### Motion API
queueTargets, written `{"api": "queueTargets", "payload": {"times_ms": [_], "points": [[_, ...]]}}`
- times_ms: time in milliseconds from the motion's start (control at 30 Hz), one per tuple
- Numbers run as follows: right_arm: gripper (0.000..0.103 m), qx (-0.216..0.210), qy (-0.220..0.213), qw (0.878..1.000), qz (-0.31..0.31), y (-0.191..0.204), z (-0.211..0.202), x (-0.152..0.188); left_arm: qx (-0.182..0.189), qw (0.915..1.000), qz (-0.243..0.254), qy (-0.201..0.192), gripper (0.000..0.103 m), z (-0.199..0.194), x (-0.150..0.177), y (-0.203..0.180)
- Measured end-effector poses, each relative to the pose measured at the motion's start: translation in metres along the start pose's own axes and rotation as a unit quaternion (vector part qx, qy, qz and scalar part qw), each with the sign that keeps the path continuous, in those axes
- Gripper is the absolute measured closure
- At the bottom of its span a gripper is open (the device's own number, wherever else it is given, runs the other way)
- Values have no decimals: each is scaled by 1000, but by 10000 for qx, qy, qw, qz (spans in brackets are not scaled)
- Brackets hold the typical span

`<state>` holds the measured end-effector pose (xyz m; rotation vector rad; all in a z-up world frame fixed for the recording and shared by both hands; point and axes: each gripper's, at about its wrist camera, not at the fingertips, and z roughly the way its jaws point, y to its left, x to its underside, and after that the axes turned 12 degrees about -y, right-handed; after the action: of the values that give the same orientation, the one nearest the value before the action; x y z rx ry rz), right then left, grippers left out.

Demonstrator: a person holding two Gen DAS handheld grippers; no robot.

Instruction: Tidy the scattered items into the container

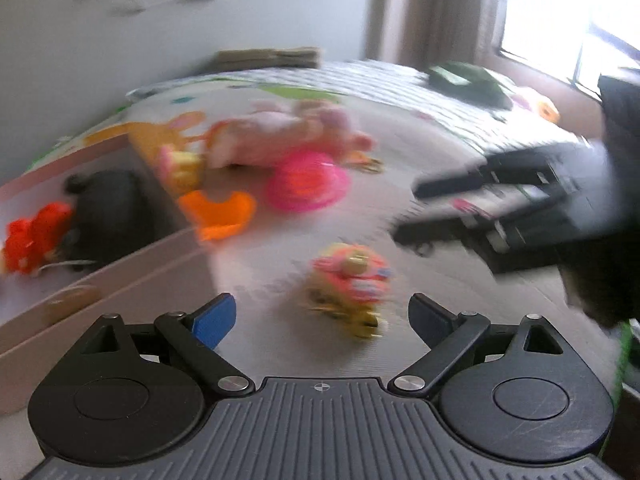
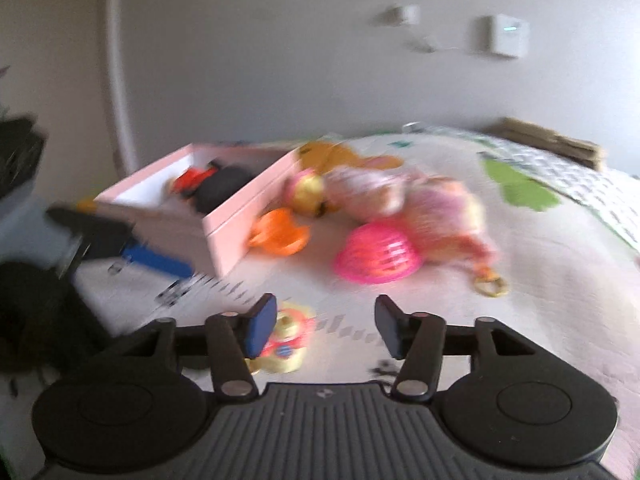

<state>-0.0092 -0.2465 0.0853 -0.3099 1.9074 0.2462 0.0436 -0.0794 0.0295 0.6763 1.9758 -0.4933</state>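
Both views are motion-blurred. A pink box [image 1: 120, 272] [image 2: 224, 216] on the play mat holds a black toy [image 1: 108, 208] and a red-orange toy [image 1: 36, 236]. A small pink-and-yellow toy [image 1: 352, 284] [image 2: 288, 340] lies on the mat between both grippers. Beyond lie an orange piece [image 1: 220, 212] [image 2: 278, 232], a pink ribbed toy [image 1: 308, 184] [image 2: 378, 256] and a pink plush [image 1: 288, 128] [image 2: 420, 196]. My left gripper [image 1: 320, 320] is open and empty just short of the small toy. My right gripper [image 2: 326, 330] is open and empty, the toy by its left finger.
The pale patterned mat [image 2: 540, 280] runs to a grey wall. A yellow ring [image 2: 490, 284] lies right of the plush. A dark green object [image 1: 468, 80] sits far right near a window. The right gripper shows in the left wrist view [image 1: 500, 200].
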Motion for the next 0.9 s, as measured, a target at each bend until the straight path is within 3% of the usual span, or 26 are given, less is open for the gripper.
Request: {"api": "queueTargets", "payload": {"times_ms": [333, 400, 467, 900], "points": [[46, 523, -7, 9966, 630, -36, 15, 4, -229, 9991, 219, 278, 7, 56, -1, -29], [38, 568, -6, 9963, 640, -39, 23, 2, -240, 9989, 256, 310, 28, 60, -1, -29], [34, 564, 7, 9966, 603, -38, 34, -1, -266, 9989, 255, 292, 42, 58, -2, -27], [34, 668, 259, 9973, 184, -26, 117, -6, -247, 9994, 184, 161, 42, -7, 5, -10]]}}
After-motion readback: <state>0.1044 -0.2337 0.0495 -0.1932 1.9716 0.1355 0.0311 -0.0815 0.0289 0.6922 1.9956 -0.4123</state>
